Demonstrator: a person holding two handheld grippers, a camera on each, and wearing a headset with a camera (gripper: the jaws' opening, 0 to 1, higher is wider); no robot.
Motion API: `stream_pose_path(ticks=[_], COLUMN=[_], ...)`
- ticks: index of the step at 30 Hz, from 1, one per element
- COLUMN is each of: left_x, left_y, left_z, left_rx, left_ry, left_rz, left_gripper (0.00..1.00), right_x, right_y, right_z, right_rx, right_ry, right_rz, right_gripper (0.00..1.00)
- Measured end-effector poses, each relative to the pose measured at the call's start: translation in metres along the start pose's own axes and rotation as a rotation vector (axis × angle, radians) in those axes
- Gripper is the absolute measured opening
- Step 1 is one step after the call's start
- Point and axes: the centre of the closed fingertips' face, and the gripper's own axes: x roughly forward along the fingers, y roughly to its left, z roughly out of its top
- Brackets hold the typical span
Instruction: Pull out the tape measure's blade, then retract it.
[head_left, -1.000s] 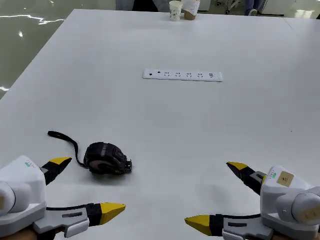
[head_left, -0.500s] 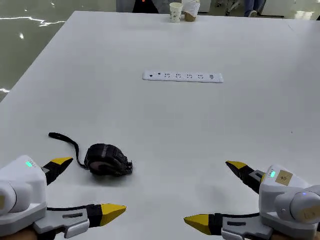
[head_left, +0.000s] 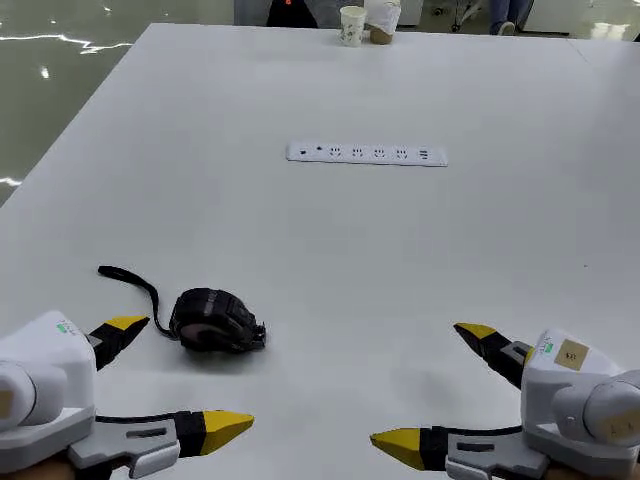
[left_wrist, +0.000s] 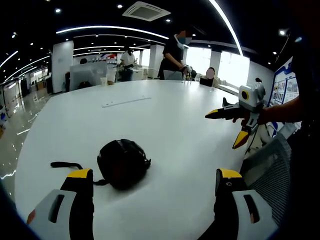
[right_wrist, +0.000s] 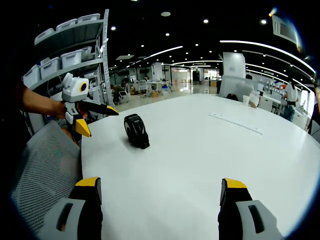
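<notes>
A black tape measure (head_left: 214, 320) lies on the white table (head_left: 330, 230) with its black wrist strap (head_left: 128, 278) trailing to the left; its blade is fully inside the case. My left gripper (head_left: 180, 372) hovers open at the near left, just short of the tape measure (left_wrist: 122, 162), with nothing between its yellow tips. At the near right my right gripper (head_left: 432, 383) is open too, well to the right of the tape measure (right_wrist: 136, 130). Each gripper shows in the other's view: the right gripper (left_wrist: 231, 126), the left gripper (right_wrist: 95, 119).
A white power strip (head_left: 366, 153) lies across the middle of the table. Two paper cups (head_left: 352, 22) stand at the far edge. People stand beyond the table (left_wrist: 165, 100). Shelving with bins (right_wrist: 70, 50) rises at the left of the right gripper view.
</notes>
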Motion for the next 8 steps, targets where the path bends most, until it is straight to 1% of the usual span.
stream_pose_path(ticks=[8], left_x=[0.0], left_y=[0.0017], left_z=[0.0016], left_rx=[-0.002], left_ry=[-0.003], left_rz=[0.0], left_gripper=[0.99], right_x=[-0.0017], right_y=[-0.0009], right_z=[0.002], right_rx=[0.0], right_ry=[-0.004], right_rz=[-0.006], right_gripper=[0.99])
